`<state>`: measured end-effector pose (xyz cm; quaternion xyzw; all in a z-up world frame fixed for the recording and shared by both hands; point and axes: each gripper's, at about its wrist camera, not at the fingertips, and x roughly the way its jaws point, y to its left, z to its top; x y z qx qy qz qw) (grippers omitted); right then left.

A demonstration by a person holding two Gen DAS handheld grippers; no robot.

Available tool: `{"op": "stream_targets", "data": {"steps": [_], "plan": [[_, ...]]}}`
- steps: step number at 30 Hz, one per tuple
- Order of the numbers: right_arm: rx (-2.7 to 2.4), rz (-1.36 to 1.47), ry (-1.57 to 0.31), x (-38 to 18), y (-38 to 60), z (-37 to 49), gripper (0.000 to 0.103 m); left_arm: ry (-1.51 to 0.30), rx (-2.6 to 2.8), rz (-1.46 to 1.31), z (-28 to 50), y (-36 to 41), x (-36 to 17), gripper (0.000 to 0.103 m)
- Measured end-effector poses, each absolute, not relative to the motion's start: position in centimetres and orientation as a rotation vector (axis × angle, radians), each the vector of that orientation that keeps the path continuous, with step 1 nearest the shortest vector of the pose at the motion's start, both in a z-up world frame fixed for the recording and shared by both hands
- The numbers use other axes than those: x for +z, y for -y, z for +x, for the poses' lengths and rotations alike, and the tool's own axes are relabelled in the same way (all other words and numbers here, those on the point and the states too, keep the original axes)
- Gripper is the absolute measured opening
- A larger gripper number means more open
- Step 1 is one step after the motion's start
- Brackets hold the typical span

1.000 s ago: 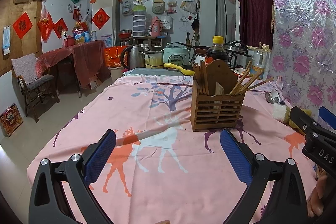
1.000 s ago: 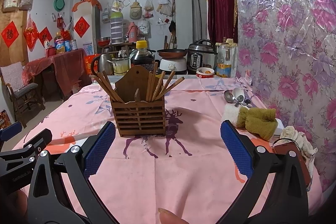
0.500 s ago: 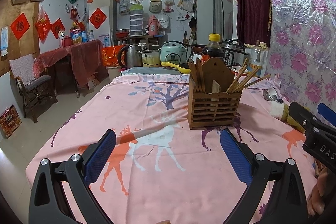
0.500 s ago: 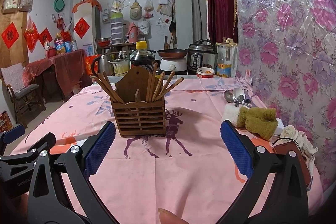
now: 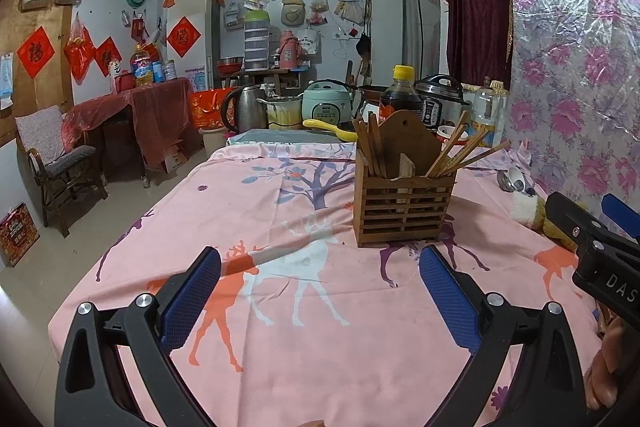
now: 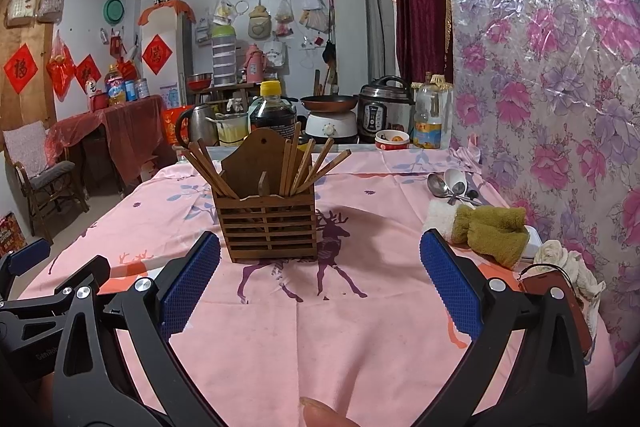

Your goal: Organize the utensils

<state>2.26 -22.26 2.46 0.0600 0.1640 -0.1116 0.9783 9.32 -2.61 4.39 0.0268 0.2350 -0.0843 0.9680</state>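
Soy bottle (image 6: 272,111), kettle (image 5: 245,109) (steel), cookers.

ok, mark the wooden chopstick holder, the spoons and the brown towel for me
wooden chopstick holder (image 6: 269,227), right wrist view, on its slatted front.
spoons (image 6: 438,183), right wrist view, on the metal spoon's bowl.
brown towel (image 6: 494,231), right wrist view, on the middle of the folded cloth.

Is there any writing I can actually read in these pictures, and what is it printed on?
"DAS": white letters on the right gripper, cut off at the picture's edge.
"福": on the red diamond paper on the wooden wall.
Red diamond paper on the fridge: one character, too blurred to read.
Dark sauce bottle, oil bottle, left gripper lettering: too small or blurred.
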Motion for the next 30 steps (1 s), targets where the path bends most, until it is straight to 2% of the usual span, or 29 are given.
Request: {"op": "stream_targets", "data": {"steps": [30], "plan": [[-0.217,0.123,-0.336,2.56,22.10,2.30,0.096,-0.482,-0.187,0.052,9.50,3.31,4.62,0.097]]}}
